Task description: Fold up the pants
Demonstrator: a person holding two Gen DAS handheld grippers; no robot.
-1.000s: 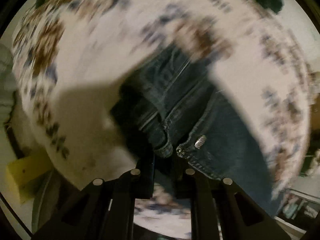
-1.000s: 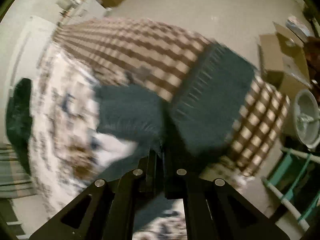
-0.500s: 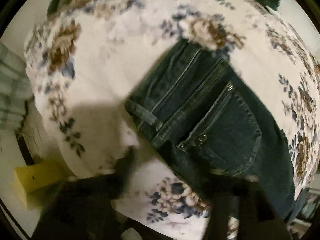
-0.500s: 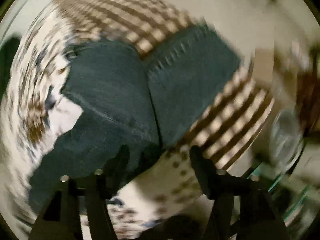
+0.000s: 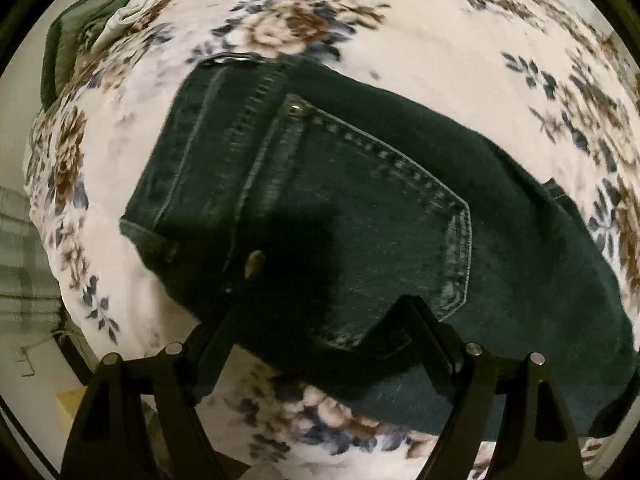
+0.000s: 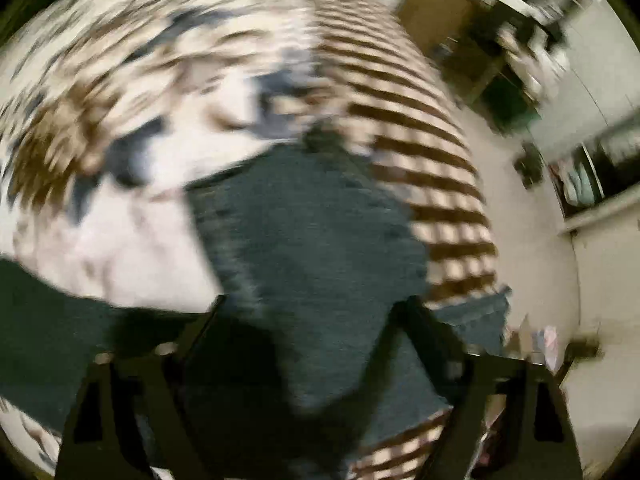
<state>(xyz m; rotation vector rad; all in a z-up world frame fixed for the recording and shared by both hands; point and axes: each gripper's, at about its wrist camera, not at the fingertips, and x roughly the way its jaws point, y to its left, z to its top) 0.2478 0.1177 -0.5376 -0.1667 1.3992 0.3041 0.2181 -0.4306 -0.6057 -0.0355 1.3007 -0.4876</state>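
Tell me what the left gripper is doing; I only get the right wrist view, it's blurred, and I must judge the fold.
Observer: The left gripper is open, fingers spread over the jeans, gripping nothing.
Operator: Which part of the jeans?
Observer: The waistband end, a back pocket facing up, flat on the floral bedspread.
Operator: Anything else nearby?
Observer: A green cloth pile lies at the bedspread's edge, upper left in the left wrist view.

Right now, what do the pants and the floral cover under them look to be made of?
Pants: dark blue denim, judging by the heavy contrast stitching, the patch pocket and a metal rivet; matte finish. Floral cover: soft printed fabric, probably a plush or cotton blanket; blur hides the weave.
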